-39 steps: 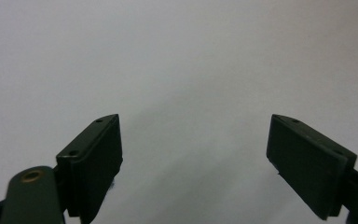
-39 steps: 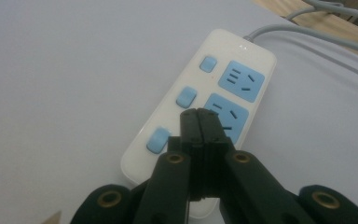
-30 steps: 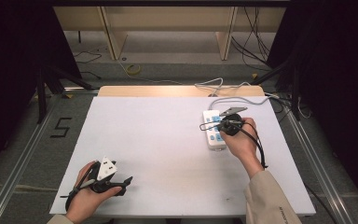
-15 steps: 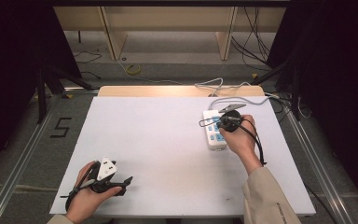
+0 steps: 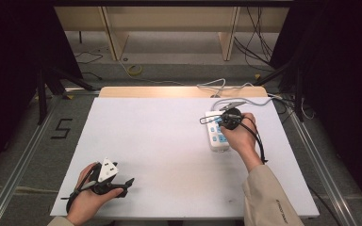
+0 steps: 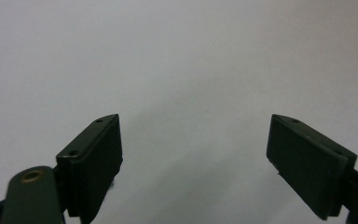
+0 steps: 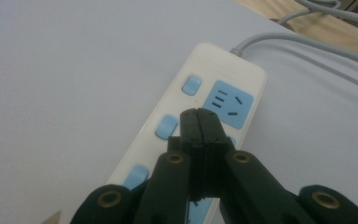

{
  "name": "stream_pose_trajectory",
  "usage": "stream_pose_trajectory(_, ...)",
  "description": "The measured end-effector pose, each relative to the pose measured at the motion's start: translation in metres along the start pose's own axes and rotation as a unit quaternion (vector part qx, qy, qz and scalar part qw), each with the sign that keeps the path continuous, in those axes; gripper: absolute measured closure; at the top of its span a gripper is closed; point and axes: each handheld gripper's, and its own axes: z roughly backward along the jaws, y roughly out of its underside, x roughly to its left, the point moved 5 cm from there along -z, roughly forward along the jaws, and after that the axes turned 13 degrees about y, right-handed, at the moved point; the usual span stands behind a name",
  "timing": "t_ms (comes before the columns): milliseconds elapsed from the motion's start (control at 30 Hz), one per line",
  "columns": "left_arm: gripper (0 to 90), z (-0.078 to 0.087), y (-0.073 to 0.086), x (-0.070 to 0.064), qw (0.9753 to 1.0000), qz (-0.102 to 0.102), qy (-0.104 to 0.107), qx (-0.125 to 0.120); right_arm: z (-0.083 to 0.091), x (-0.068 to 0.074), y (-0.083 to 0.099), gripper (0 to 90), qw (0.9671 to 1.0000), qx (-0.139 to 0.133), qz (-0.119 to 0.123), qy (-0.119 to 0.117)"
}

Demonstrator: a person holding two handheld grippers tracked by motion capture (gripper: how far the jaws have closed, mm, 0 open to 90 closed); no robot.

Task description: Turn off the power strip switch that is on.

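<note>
Power strip [image 5: 216,132] lies near tabletop's [image 5: 160,141] right edge, cord toward far edge; right gripper [image 7: 198,122], jaws pressed together and holding nothing, poised over its blue switches, probably to press one; left gripper [image 6: 193,154] wide, idle at near-left corner

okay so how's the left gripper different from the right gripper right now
The left gripper has its jaws spread wide apart over bare white table; the right gripper has its jaws pressed together. The left gripper sits near the table's front left edge, away from everything, while the right gripper points down at the power strip, beside its blue switches. Both are black, hand-held and empty.
</note>
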Motion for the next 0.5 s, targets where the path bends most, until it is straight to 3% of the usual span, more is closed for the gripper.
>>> stream_pose_trajectory(500,18.0,0.0,0.0,0.0,1.0,0.002,0.001,-0.002,-0.012,0.001,-0.007,90.0,0.9999,0.013,-0.001,-0.001)
